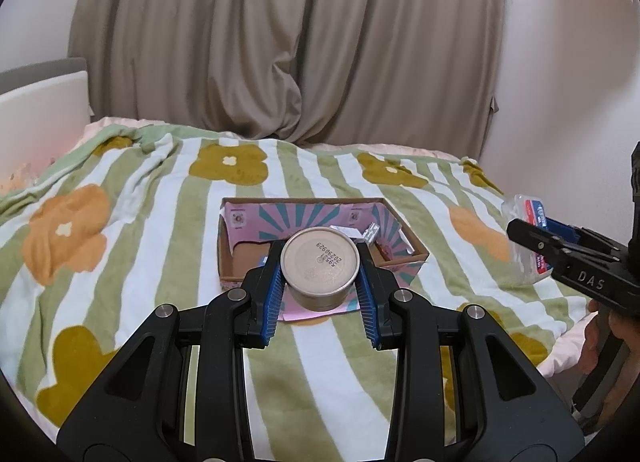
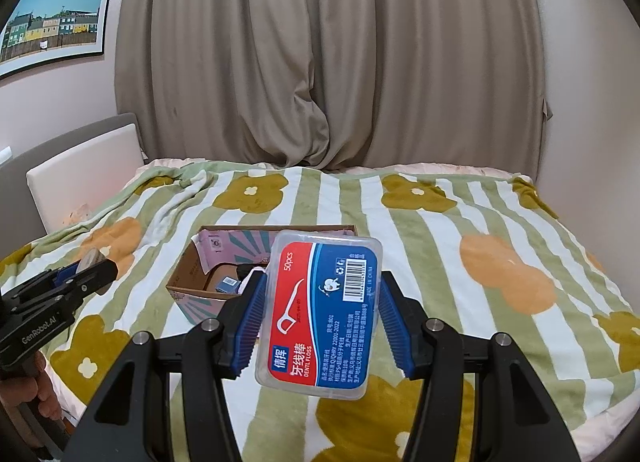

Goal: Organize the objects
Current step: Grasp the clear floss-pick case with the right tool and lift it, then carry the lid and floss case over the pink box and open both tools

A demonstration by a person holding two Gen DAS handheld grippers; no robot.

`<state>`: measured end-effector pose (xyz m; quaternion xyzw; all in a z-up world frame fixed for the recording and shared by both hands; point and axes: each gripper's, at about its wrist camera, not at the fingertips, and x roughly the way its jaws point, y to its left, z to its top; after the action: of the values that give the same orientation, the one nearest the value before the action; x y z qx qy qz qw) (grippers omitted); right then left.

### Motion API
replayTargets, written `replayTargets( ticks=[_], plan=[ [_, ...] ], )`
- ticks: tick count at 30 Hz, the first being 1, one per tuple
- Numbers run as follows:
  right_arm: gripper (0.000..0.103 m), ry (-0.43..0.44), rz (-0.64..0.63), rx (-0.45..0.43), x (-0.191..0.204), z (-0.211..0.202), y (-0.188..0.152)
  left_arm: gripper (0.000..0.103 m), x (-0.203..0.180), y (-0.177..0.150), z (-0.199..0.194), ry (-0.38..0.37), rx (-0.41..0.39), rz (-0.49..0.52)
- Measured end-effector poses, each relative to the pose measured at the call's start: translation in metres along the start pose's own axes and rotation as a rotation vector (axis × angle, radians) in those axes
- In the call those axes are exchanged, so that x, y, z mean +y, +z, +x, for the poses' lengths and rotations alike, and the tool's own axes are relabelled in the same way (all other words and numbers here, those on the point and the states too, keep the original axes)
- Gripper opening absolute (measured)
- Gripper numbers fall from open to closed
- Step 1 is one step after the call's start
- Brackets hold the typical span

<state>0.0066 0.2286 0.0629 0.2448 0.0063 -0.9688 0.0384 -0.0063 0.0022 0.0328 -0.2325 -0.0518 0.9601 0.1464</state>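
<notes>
My left gripper [image 1: 319, 294] is shut on a round metal tin [image 1: 319, 266] with a printed date code, held above the near edge of an open cardboard box [image 1: 404, 236] with a pink and teal lining. My right gripper [image 2: 320, 318] is shut on a clear plastic dental floss box [image 2: 320, 314] with a red and blue label, held above the bed to the right of the cardboard box [image 2: 188, 266]. Small packets lie inside the box. In the left wrist view the right gripper [image 1: 560, 242] shows at the right edge; in the right wrist view the left gripper [image 2: 72, 278] shows at the left.
A green and white striped blanket with flower shapes [image 1: 120, 262] covers the bed. Beige curtains [image 1: 280, 42] hang behind it. A padded headboard [image 2: 84, 178] stands at the left and a framed picture [image 2: 52, 22] hangs on the wall. The bed's near edge [image 1: 572, 342] drops off at the right.
</notes>
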Motion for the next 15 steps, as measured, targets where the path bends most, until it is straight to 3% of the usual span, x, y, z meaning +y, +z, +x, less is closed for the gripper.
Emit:
replayTargets(
  ticks=[7,15],
  plan=[
    [0.051,0.016,0.007,0.035,-0.003,0.02,0.005,0.03,0.007,0.009,0.018,0.011,0.022,0.003],
    [0.051,0.065,0.012,0.075,-0.012,0.072,0.037,0.03,0.022,0.037,0.074,0.008,0.067,0.021]
  ],
)
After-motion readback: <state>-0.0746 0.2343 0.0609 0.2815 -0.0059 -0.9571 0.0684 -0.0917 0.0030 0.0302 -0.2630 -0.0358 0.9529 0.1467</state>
